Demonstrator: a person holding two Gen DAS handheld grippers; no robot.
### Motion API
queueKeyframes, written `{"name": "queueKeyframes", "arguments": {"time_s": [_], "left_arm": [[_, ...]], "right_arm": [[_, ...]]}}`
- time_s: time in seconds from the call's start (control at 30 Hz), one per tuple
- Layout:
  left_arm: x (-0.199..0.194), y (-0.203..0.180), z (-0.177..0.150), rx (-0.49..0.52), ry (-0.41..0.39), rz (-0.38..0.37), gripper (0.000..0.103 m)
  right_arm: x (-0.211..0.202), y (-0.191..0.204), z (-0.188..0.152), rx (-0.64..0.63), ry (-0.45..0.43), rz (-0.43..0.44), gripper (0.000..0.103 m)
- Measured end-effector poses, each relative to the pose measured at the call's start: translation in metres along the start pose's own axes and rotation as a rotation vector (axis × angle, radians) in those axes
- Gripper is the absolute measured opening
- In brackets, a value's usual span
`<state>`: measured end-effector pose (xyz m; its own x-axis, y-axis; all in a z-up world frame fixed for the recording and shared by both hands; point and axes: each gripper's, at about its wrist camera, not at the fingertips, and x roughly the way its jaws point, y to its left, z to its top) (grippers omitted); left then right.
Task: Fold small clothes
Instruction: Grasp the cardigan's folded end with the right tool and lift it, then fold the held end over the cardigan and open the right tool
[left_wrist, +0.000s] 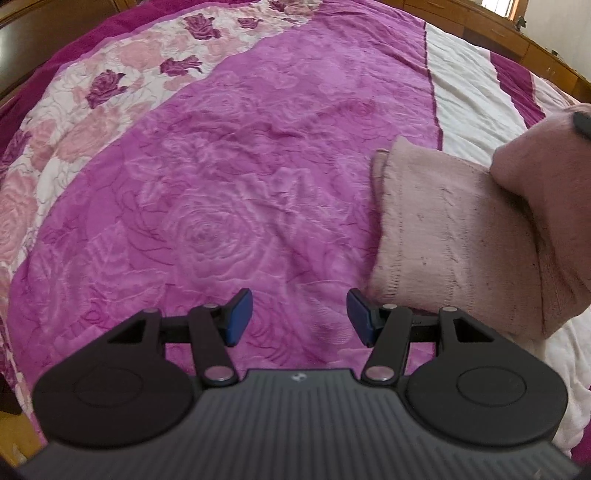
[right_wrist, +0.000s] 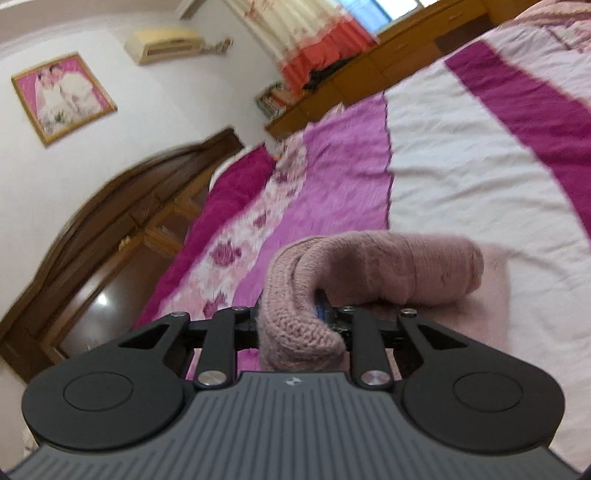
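- My right gripper (right_wrist: 295, 314): jaws clamped on pink knit garment (right_wrist: 369, 269), lifted fold draped over them.
- My left gripper (left_wrist: 299, 317): jaws apart, empty, above bedspread (left_wrist: 221, 184); garment (left_wrist: 443, 229) just right of them.

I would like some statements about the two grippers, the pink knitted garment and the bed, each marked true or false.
1. The right gripper is closed on the pink knitted garment. True.
2. The left gripper holds the garment. False: its jaws stand open with nothing between them.
3. The garment lies on a bare wooden floor. False: it is over the bedspread.
4. The bedspread has a rose pattern. True.
5. A framed picture hangs on the wall. True.
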<state>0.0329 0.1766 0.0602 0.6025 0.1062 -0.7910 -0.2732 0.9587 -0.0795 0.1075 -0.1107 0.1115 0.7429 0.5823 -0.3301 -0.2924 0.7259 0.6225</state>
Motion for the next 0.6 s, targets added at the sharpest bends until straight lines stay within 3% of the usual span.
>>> {"name": "queueKeyframes", "arguments": {"time_s": [0.2, 0.33, 0.4, 0.6], "left_arm": [[-0.001, 0.018, -0.001, -0.032, -0.009, 0.006, 0.058], [0.001, 0.028, -0.001, -0.053, -0.009, 0.004, 0.058], [0.003, 0.031, -0.001, -0.063, -0.011, -0.004, 0.058], [0.004, 0.031, 0.003, -0.079, -0.022, -0.036, 0.058]], "right_arm": [[0.053, 0.015, -0.046, -0.033, 0.129, -0.026, 0.025], [0.076, 0.016, -0.074, -0.056, 0.183, -0.086, 0.026], [0.082, 0.013, -0.083, -0.048, 0.196, -0.085, 0.029], [0.078, 0.019, -0.087, -0.073, 0.203, -0.041, 0.052]]}}
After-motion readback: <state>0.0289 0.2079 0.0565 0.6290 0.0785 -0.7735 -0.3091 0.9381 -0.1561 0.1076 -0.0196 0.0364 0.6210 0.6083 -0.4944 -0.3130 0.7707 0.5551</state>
